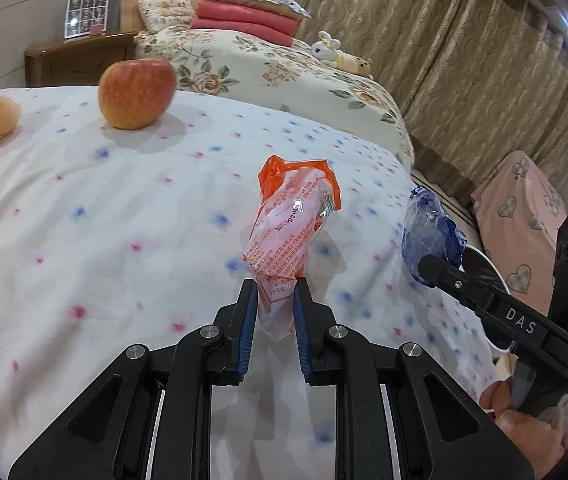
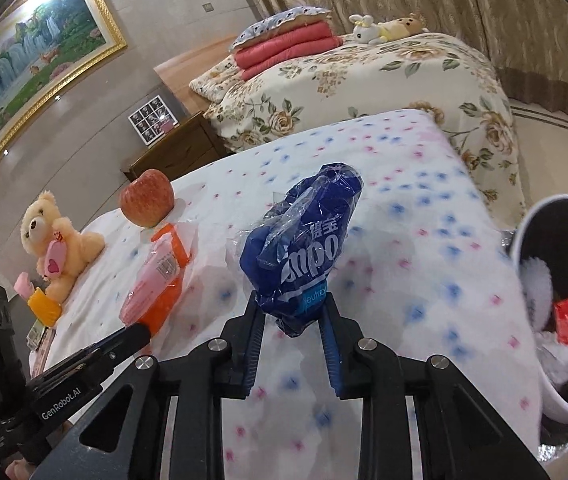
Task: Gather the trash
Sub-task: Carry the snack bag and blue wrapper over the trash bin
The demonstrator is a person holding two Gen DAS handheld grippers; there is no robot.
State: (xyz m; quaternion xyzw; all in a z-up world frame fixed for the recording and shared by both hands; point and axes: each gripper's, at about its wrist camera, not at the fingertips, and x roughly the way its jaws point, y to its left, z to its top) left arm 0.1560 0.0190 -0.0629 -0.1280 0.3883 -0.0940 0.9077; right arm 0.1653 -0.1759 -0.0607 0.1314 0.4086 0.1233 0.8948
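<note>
My left gripper [image 1: 275, 292] is shut on an orange and pink snack wrapper [image 1: 289, 220] and holds it upright above the spotted bedspread [image 1: 124, 208]. My right gripper [image 2: 291, 304] is shut on a crumpled blue plastic wrapper [image 2: 303, 248], lifted off the bed. The blue wrapper also shows at the right of the left wrist view [image 1: 429, 236]. The orange wrapper also shows in the right wrist view [image 2: 160, 280], held by the left gripper's fingers. A white bin with a black liner [image 2: 563, 304] stands beside the bed at the right, with trash inside.
An apple [image 1: 136, 93] rests on the bedspread at the back. A teddy bear [image 2: 54, 240] sits at the left with small items beside it. A second bed with a floral cover [image 2: 363, 80] stands behind, a wooden nightstand [image 1: 76, 60] between.
</note>
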